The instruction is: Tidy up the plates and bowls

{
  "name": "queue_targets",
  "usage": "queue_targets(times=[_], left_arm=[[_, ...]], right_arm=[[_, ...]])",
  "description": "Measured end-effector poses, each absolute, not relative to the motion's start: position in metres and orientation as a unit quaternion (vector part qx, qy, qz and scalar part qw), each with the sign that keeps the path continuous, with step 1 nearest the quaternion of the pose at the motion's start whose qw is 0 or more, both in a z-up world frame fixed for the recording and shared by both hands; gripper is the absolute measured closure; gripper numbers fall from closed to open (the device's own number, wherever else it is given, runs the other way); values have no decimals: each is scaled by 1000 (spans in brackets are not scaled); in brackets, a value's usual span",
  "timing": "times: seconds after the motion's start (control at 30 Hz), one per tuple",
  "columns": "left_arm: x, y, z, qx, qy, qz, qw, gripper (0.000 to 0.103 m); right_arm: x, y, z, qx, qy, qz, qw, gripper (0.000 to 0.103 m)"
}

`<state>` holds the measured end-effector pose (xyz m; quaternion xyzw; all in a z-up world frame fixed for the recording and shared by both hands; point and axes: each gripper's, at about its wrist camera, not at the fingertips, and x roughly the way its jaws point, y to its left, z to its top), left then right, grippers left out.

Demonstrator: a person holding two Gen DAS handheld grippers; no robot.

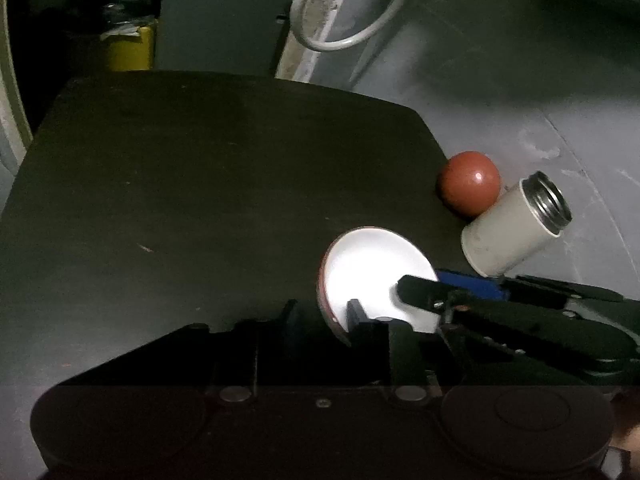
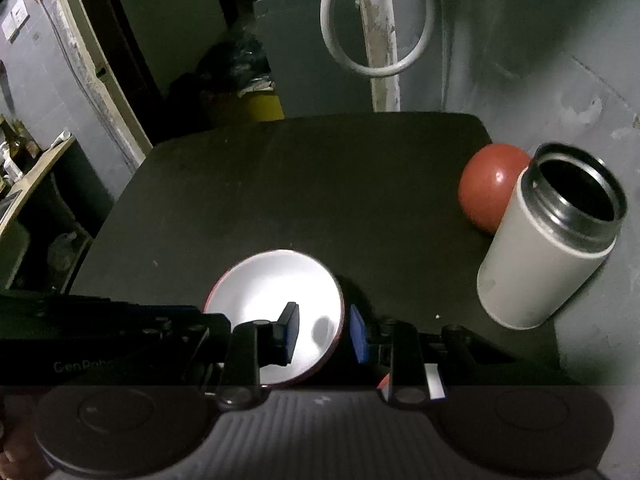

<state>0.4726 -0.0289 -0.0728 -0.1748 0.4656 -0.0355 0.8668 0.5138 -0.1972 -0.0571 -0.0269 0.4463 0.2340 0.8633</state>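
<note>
A small bowl, white inside and red outside, sits near the front right of the dark table. My right gripper is shut on its right rim, one finger inside and the blue pad against the outer wall. My left gripper straddles the left rim and is open, with a gap between its outer finger and the bowl. A red domed thing, perhaps an upturned bowl, rests at the table's right edge.
A grey lidless tumbler stands at the right edge, touching the red dome. Behind the table are a grey wall, a white hose loop, a yellow bin and, far left, a shelf.
</note>
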Motion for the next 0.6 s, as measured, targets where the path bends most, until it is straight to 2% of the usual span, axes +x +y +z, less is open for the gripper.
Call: queue_targets(times=[0.1,0.23,0.6], left_arm=[[474,-33,-71,-166,468,-44,867,88],[475,-35,-71,-160,468,-39,869,89],[460,-33,-59,-160,440,-22,883,92]], right_arm=[[514,-198,-60,-20,453,234,860,81],[516,-203,-63,-5,456,224,862,93],[505,-214,-61,39,438,220,871,95]])
